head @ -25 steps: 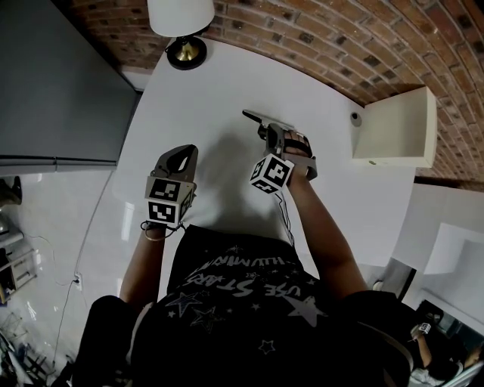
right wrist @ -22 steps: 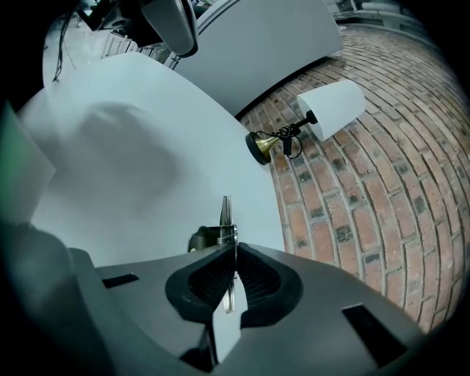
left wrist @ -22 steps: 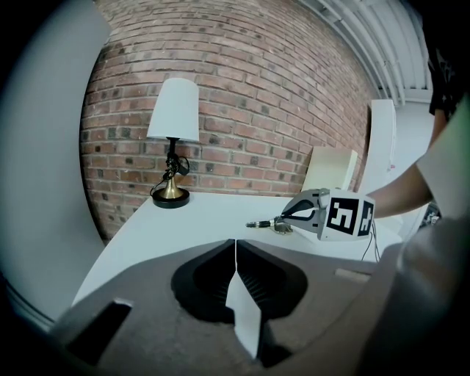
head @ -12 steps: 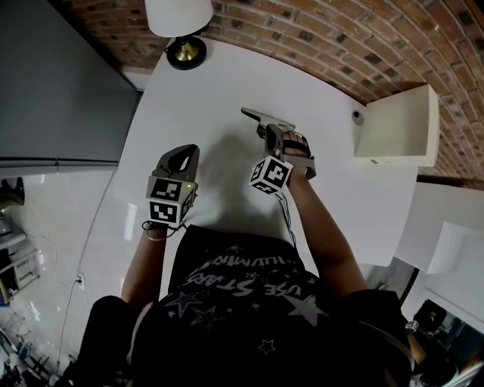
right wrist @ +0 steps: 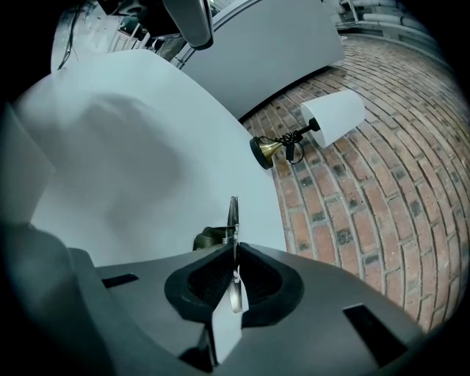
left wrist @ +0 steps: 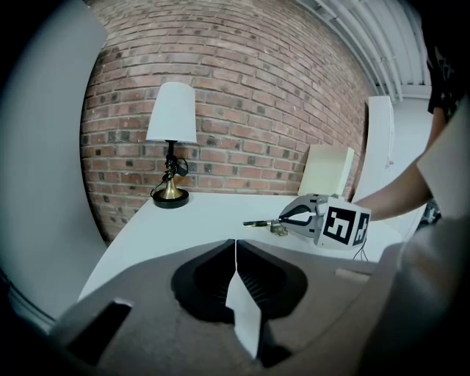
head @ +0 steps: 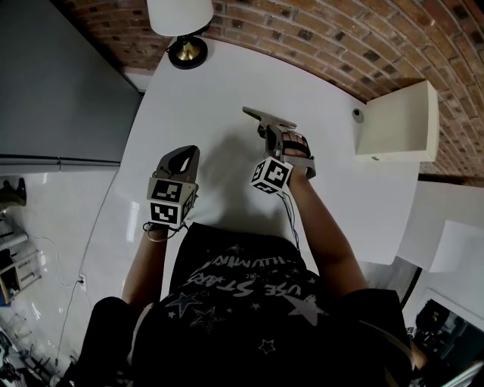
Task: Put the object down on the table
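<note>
**Two hand-held grippers over a white table; thin metal tool in the right jaws**

- Table lamp point(head: 181, 23): white shade, brass base. Stands at the table's far left, by the brick wall point(head: 302, 30).
- Left gripper point(head: 184, 153): jaws closed together, nothing between them. Held over the near left part of the white table point(head: 189, 98).
- Right gripper point(head: 271, 136): jaws clamped on a thin metal tool point(head: 261, 117). Mid-table, right of the left gripper and apart from it.
- Tool: grey, flat and narrow, projecting past the jaw tips toward the far left. It is low over the table top; contact cannot be told.
  - Head view: shows its flat face.
  - Left gripper view: side-on, a slim dark bar with a small round knob near the jaws.
  - Right gripper view: edge-on, a thin line with a dark olive lump beside it.
- Cream box point(head: 397, 125): far right, at the table's edge.
</note>
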Demonstrator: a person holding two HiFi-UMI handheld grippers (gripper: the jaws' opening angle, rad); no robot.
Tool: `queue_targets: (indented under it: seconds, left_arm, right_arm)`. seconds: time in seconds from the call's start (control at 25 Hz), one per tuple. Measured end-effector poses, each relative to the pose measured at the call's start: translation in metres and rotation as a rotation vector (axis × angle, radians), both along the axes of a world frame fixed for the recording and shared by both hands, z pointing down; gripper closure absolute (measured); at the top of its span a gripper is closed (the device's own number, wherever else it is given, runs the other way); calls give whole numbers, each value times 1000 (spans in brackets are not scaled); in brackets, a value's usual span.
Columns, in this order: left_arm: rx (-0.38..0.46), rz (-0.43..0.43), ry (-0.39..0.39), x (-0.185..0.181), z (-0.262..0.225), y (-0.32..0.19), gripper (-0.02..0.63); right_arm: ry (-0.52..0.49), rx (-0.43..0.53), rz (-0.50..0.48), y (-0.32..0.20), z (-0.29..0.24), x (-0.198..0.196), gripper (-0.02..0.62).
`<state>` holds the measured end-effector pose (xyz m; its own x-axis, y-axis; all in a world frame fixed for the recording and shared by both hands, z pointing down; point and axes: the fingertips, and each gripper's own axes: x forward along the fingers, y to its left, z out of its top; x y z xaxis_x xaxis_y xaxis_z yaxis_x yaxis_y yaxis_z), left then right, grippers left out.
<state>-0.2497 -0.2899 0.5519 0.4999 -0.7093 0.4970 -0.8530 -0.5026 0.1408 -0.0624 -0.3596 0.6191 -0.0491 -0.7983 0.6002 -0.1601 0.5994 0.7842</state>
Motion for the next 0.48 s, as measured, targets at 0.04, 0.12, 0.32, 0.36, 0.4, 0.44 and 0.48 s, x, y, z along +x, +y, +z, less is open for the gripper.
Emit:
queue_targets:
  seconds: [0.04,0.12,0.32,0.36,0.4,0.44,0.48]
  left_arm:
    - [0,-1,0,-1,0,1,584]
    - [0,-3,-1,-2,0,4,584]
    - [6,-3,-4,-3,-3,11,584]
    - [9,-4,-3,-3,-4,12,584]
    - [12,-4,-2,-3,-6,14,584]
    - [16,-5,-2,-3,-8,15,584]
    - [21,-6,-1,-3,-10,17,584]
  right_arm:
    - [1,-2,-2,1,1,0,571]
    - [4,-2,-3,2,3,0,566]
    - [-13,23,-4,8,-2,-2,550]
    - [-19,24,-4,10,-5,-2,539]
    - [-25,25,-2,12,-7,-2,531]
    - [-31,27,0,15,-10,-2,529]
    - [-38,30,2,18,-13,-1,527]
